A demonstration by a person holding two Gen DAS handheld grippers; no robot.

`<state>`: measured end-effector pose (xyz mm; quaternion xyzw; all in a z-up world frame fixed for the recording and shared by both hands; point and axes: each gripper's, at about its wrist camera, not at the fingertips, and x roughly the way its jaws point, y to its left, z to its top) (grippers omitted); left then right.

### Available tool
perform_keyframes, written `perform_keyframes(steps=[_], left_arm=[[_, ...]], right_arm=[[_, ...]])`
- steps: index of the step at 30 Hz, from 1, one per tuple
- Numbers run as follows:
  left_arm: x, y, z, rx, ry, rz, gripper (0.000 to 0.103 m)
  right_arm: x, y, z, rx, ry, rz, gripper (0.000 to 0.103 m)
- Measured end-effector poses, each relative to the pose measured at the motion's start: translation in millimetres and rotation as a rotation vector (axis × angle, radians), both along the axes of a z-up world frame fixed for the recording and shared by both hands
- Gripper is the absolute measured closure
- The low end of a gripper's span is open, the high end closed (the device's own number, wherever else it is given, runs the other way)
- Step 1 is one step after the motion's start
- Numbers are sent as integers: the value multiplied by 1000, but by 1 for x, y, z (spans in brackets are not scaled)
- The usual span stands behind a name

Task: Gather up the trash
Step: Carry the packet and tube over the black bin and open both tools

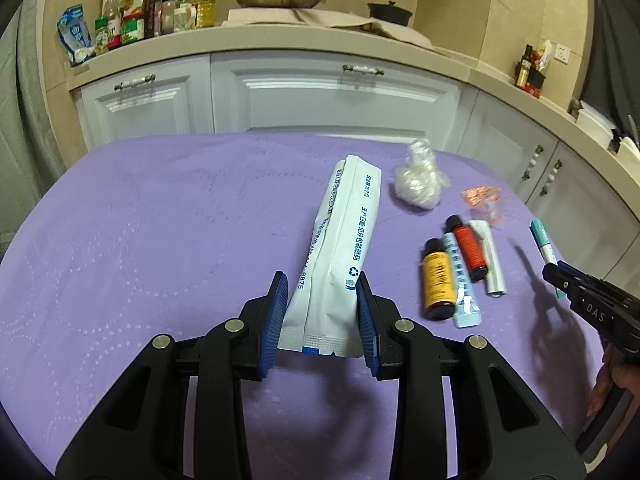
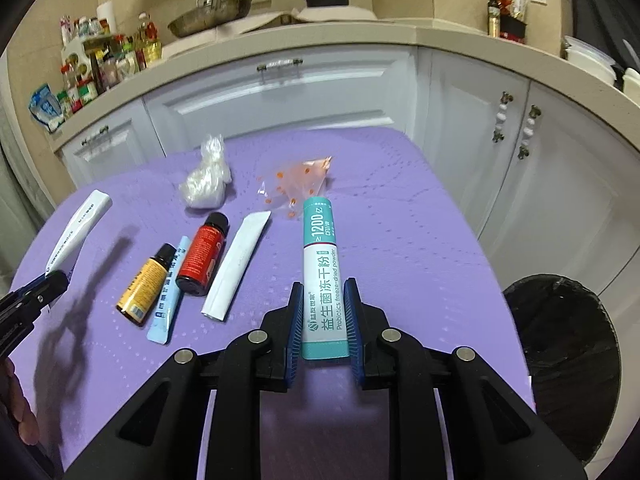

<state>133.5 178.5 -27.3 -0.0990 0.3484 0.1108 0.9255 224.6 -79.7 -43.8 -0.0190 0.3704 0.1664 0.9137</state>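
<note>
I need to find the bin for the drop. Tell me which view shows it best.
The right wrist view: the black-lined bin stands beside the table's right edge, its mouth open toward the camera. The left wrist view does not show it at all.

Two small dark glass bottles lie on the purple tabletop [image 2: 400, 240]: one yellow-labelled [image 2: 143, 290], one red-labelled [image 2: 202, 254]. Four sachets: a large white pouch [image 1: 340, 248], a teal-and-white stick [image 2: 322, 276], a pale blue stick [image 2: 168, 292], a plain white stick [image 2: 236, 266]. One crumpled clear plastic wad [image 2: 206, 178]. One orange-dotted clear wrapper [image 2: 298, 180]. One black-lined bin [image 2: 568, 360].
</note>
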Motion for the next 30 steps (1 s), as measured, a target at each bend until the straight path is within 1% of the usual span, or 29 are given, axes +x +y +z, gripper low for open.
perform_keyframes(steps=[6,12,14,17,23,30], left_arm=[[-7,-21,16,4,-35,-39,71],[-13,-57,28,7,-68,-100,70],[-13,-74,31,7,-75,-136,71],[-12,-100,34,12,-81,-189,71],[-6,-154,36,14,-91,-297,71],[10,-227,23,6,-71,-438,71]], right_arm=[[-22,-27,22,18,-62,-30,82],[-42,-59,38,22,-113,-84,82],[-48,-74,41,22,-128,-114,82],[-56,-92,42,15,-141,-153,82],[-69,-146,37,35,-143,-255,82],[-76,-197,22,41,-134,-356,82]])
